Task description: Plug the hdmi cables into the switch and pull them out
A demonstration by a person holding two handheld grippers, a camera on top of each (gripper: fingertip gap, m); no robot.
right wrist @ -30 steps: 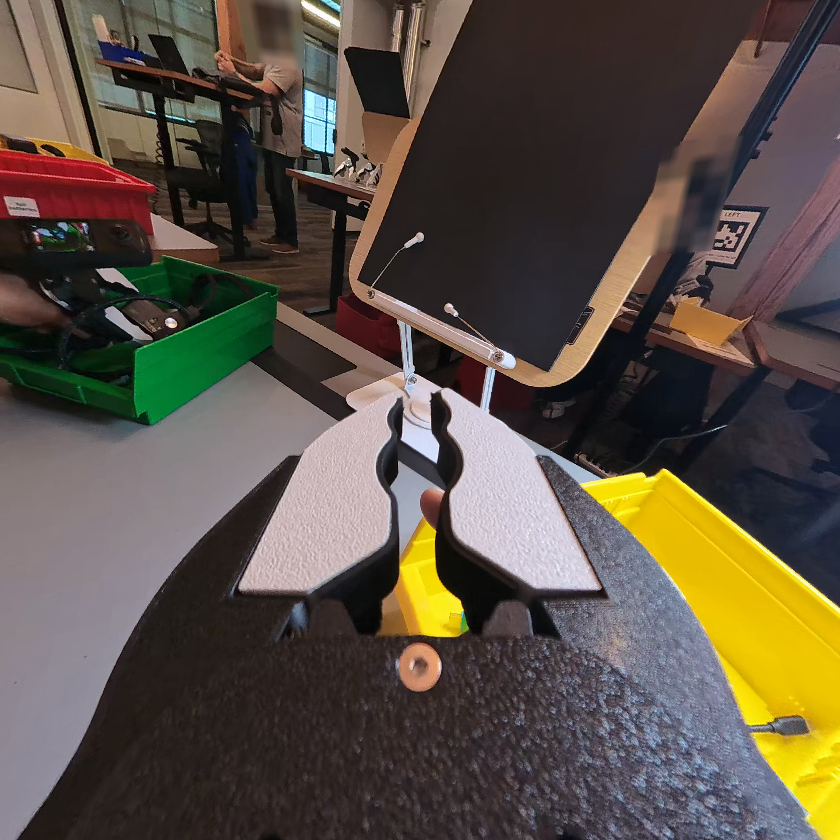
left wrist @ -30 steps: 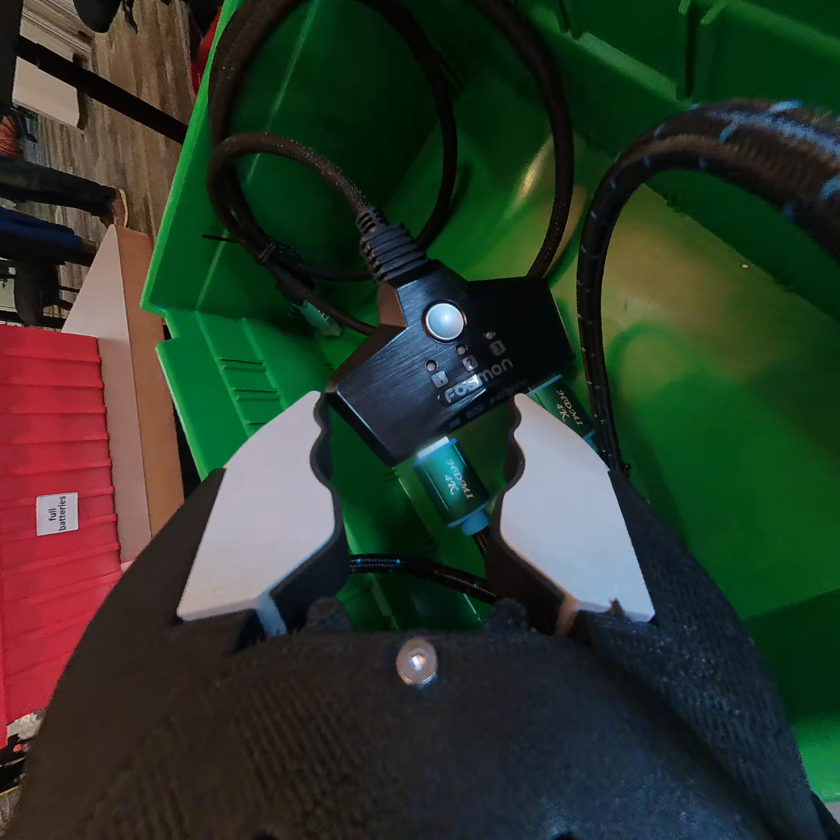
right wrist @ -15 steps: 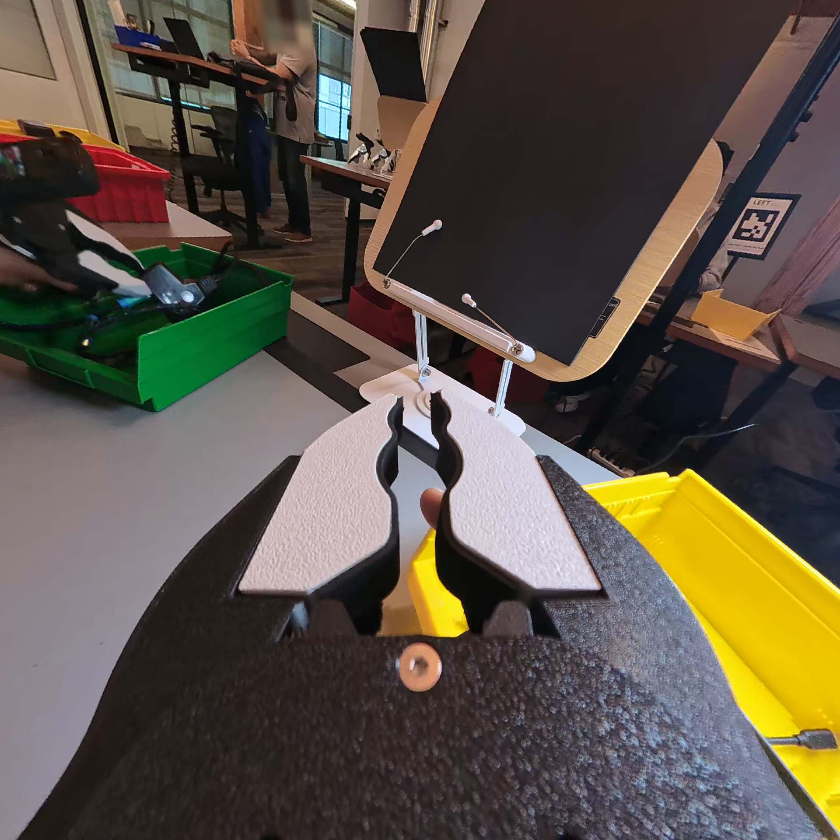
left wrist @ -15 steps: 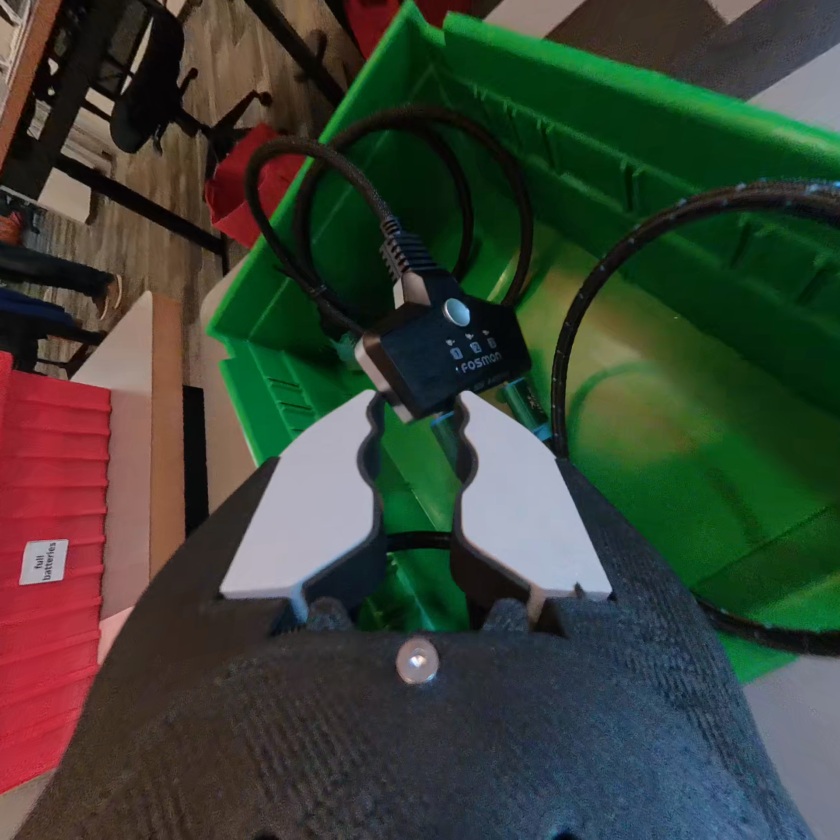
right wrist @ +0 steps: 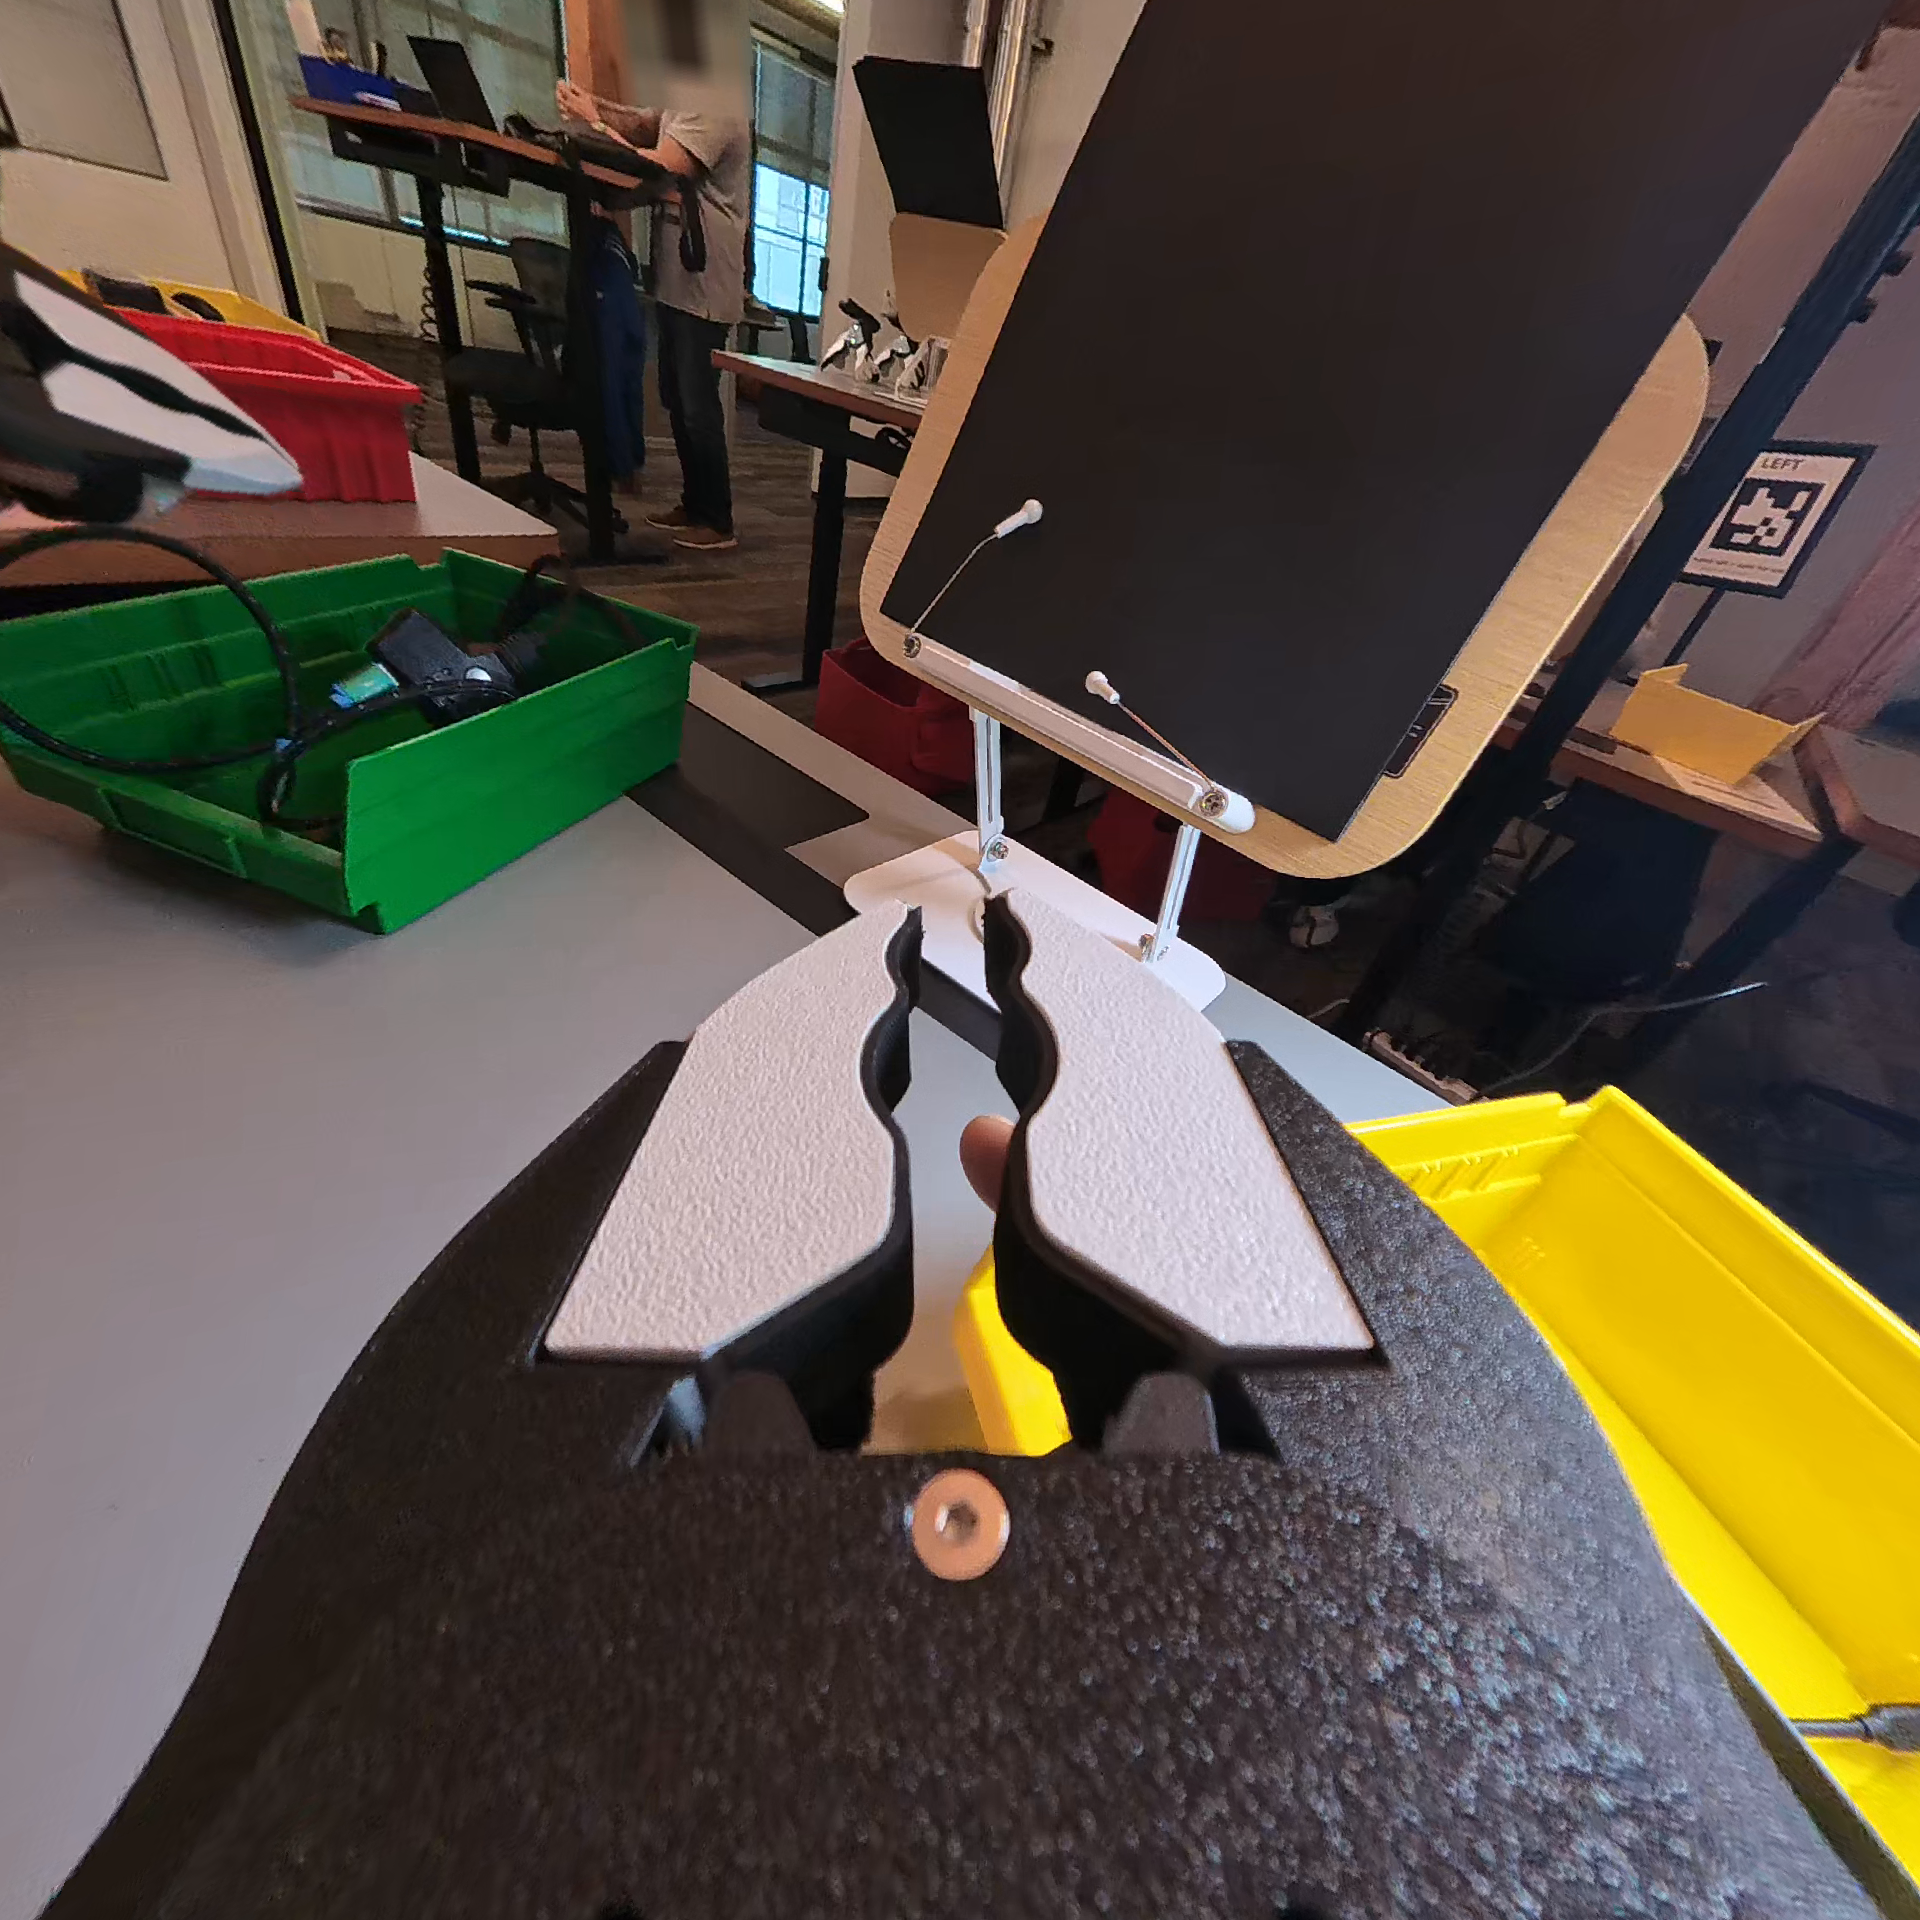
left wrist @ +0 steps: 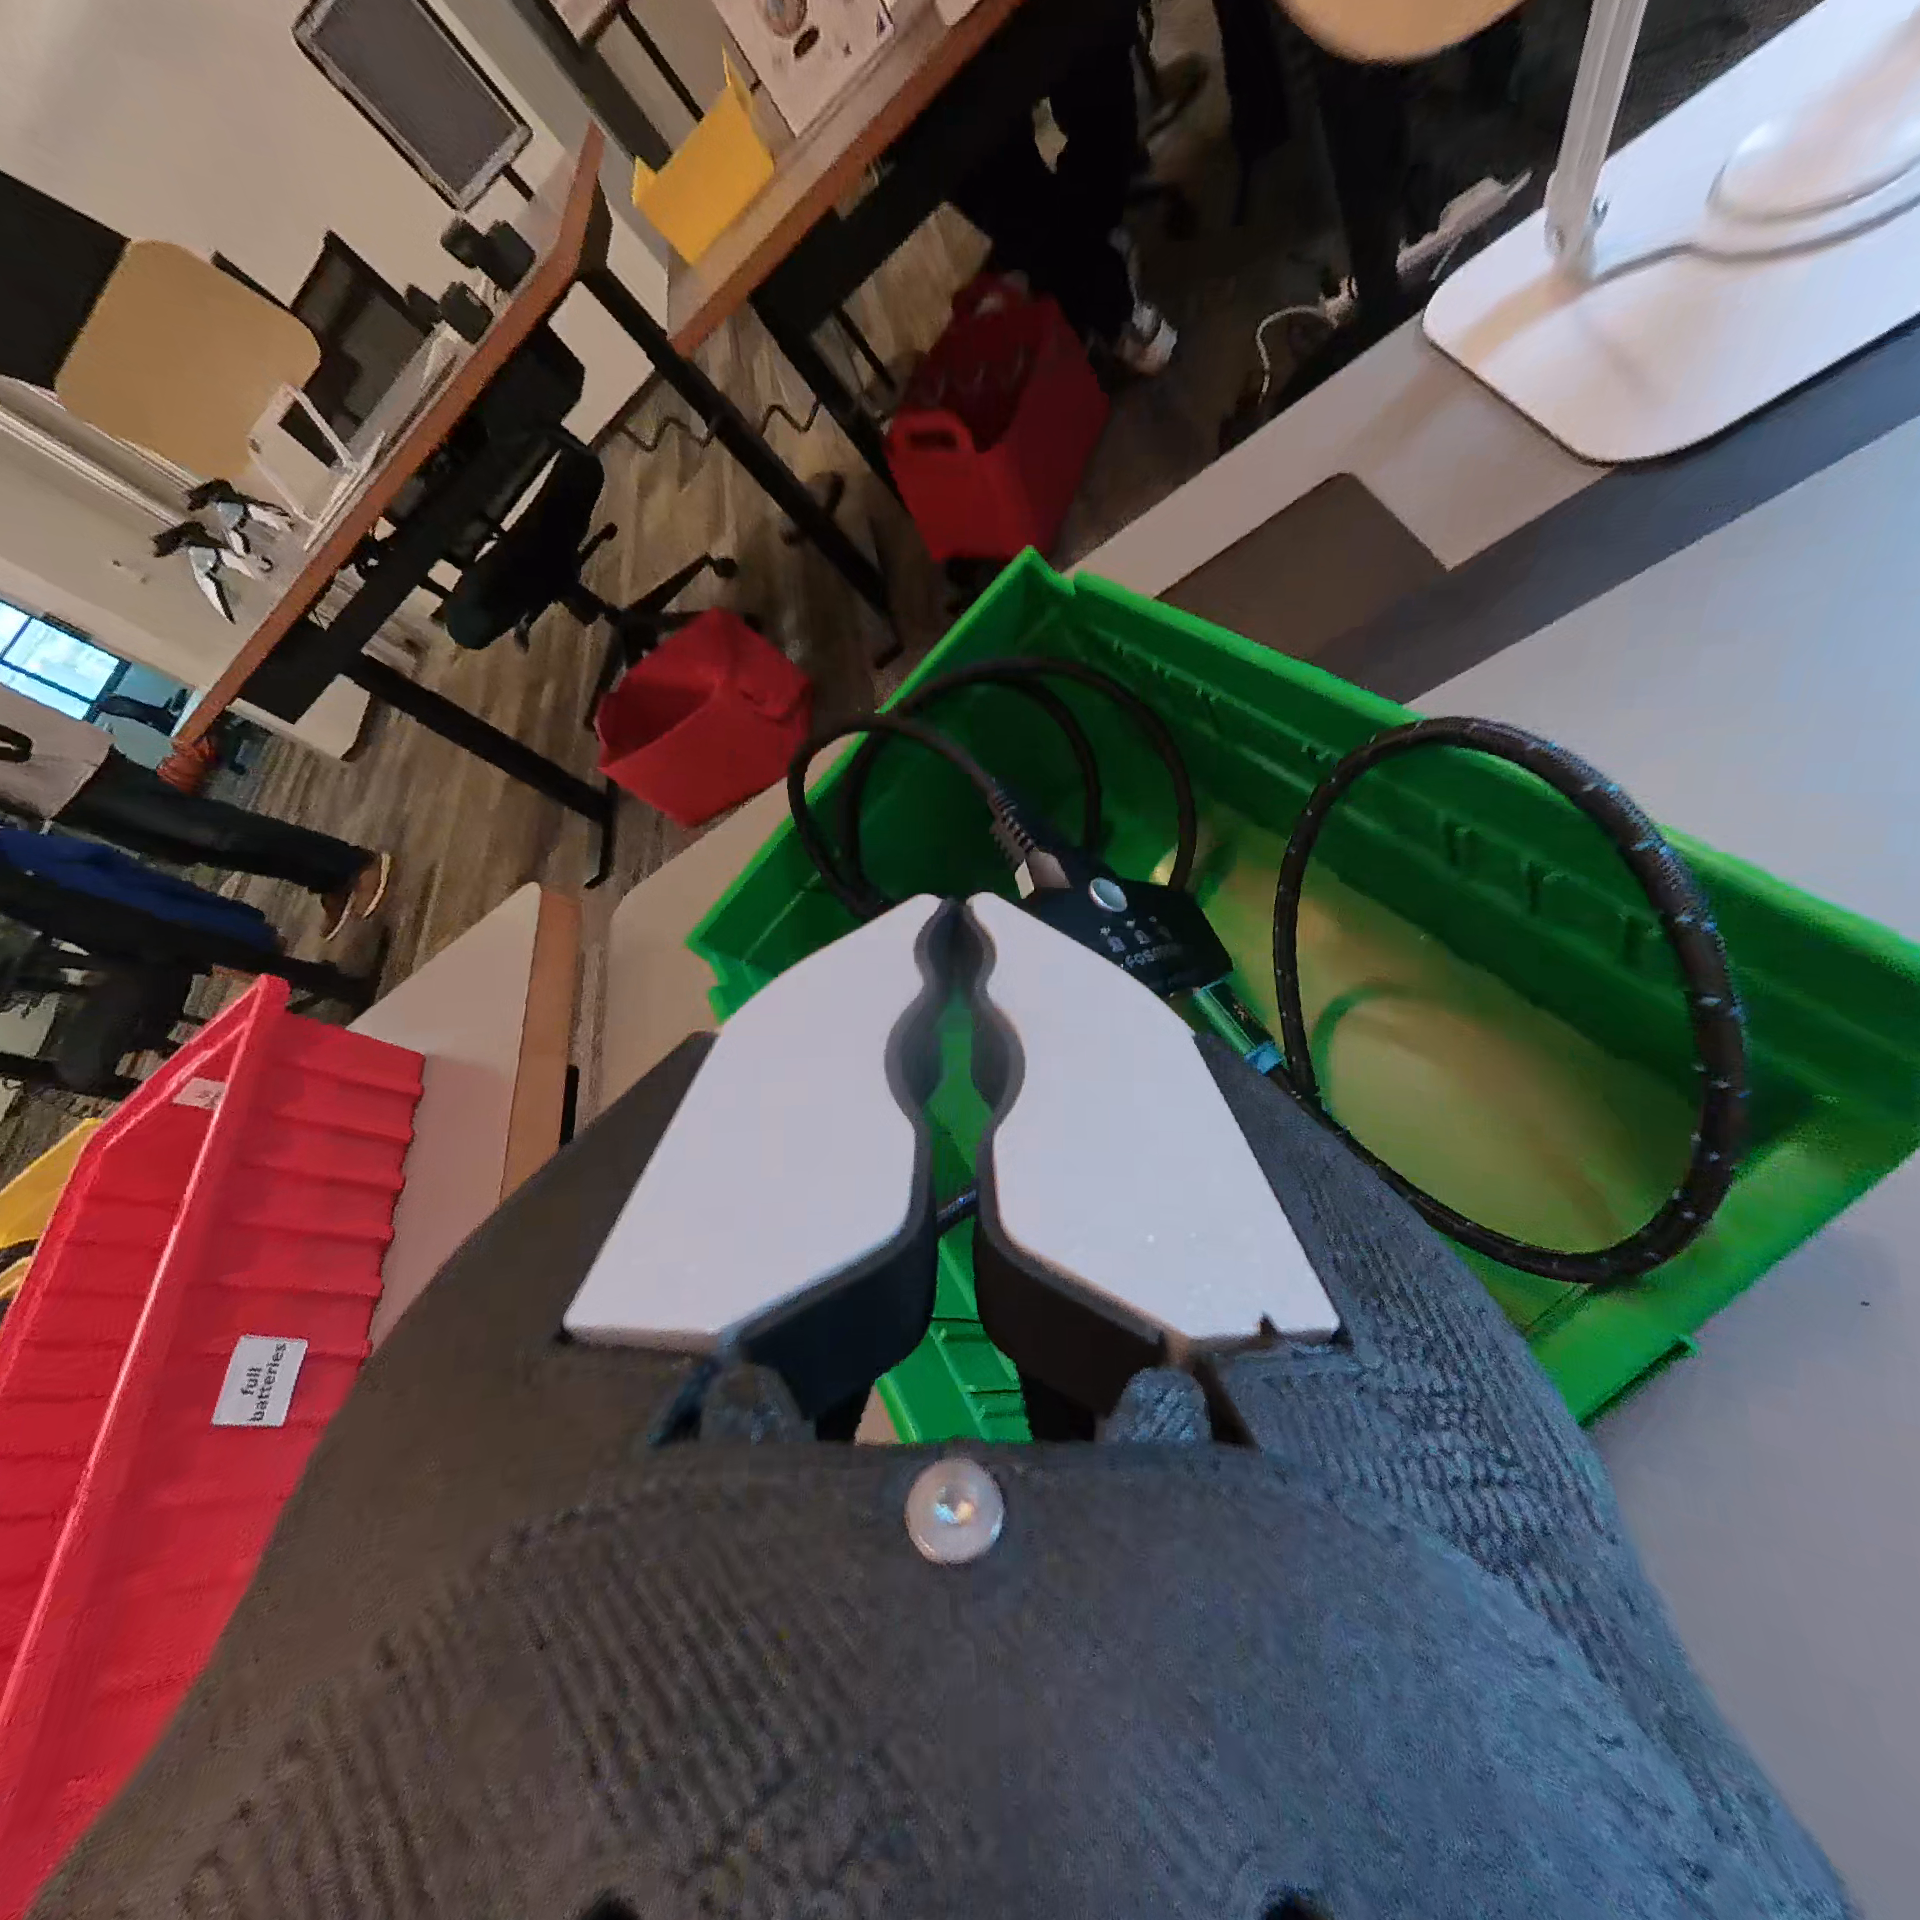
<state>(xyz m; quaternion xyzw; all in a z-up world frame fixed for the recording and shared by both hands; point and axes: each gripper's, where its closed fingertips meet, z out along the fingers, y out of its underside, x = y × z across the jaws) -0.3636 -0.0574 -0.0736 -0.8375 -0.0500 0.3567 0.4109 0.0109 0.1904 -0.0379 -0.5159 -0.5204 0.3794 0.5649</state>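
Note:
The black HDMI switch (left wrist: pixel 1132 935) lies in the green bin (left wrist: pixel 1299 727) with a green-bodied HDMI plug (left wrist: pixel 1236 1029) in its near side and a thin black cable (left wrist: pixel 831 790) on its far end. A thick braided cable (left wrist: pixel 1704 935) loops up out of the bin. My left gripper (left wrist: pixel 951 909) is above and in front of the switch, shut tip to tip with nothing between the pads. It also shows in the right wrist view (right wrist: pixel 260 473), above the bin (right wrist: pixel 499 769) and the switch (right wrist: pixel 431 660). My right gripper (right wrist: pixel 951 920) hovers over the grey table, jaws slightly apart and empty.
A yellow bin (right wrist: pixel 1662 1299) stands at the right with a small cable end (right wrist: pixel 1870 1730) in it. A black board on a white stand (right wrist: pixel 1039 935) is at the table's far edge. A red bin (left wrist: pixel 156 1299) stands beside the green one. Tip to tip, the grippers are about 45 centimetres apart.
My left gripper went from wide open around the switch to shut and pulled back and up. The switch stayed in the bin. The right gripper barely moved.

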